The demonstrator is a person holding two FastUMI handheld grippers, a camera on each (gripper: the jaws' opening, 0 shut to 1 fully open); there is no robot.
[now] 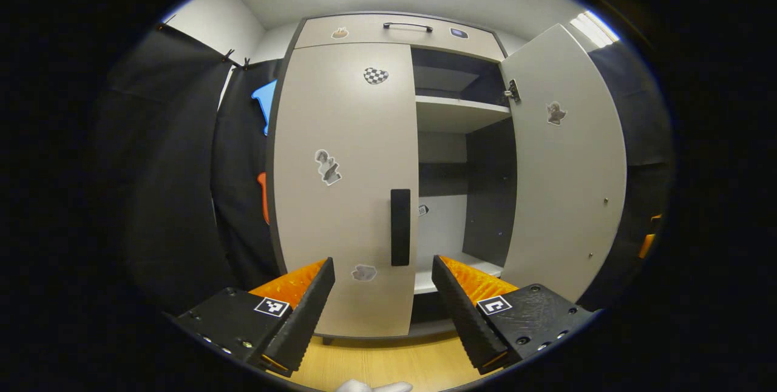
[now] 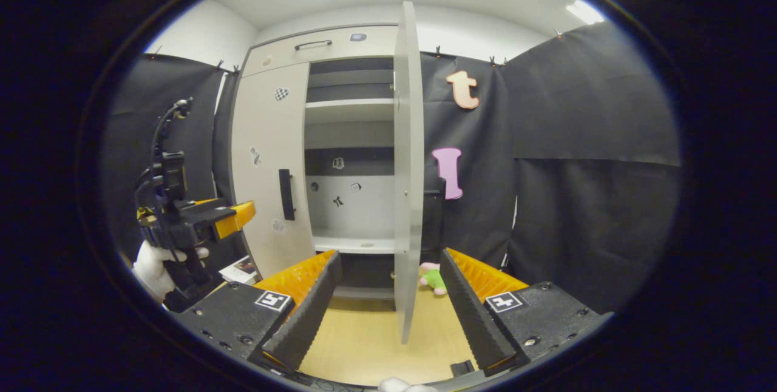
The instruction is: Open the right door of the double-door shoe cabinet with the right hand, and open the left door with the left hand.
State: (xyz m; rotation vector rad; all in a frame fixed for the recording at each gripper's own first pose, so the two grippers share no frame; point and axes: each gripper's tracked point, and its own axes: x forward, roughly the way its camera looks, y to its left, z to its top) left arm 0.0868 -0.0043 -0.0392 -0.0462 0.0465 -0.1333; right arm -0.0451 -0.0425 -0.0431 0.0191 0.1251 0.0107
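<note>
Now, in the left gripper view, your left gripper stands wide open and holds nothing, its ribbed fingers apart on either side of the handle, a flat dark bar running upright near the inner edge of the left door. That smooth pale panel is shut and carries small stickers. Beside the handle, the right door is swung out, baring the cabinet's shelves, with nothing on them that you can make out.

In the right gripper view, your right gripper is also spread wide and empty, the right door edge-on between its fingers, tall and thin. Past the door, a small plush toy lies on the wooden floor. Well left of the door, your gloved hand holds the left gripper near the shut left door.
</note>
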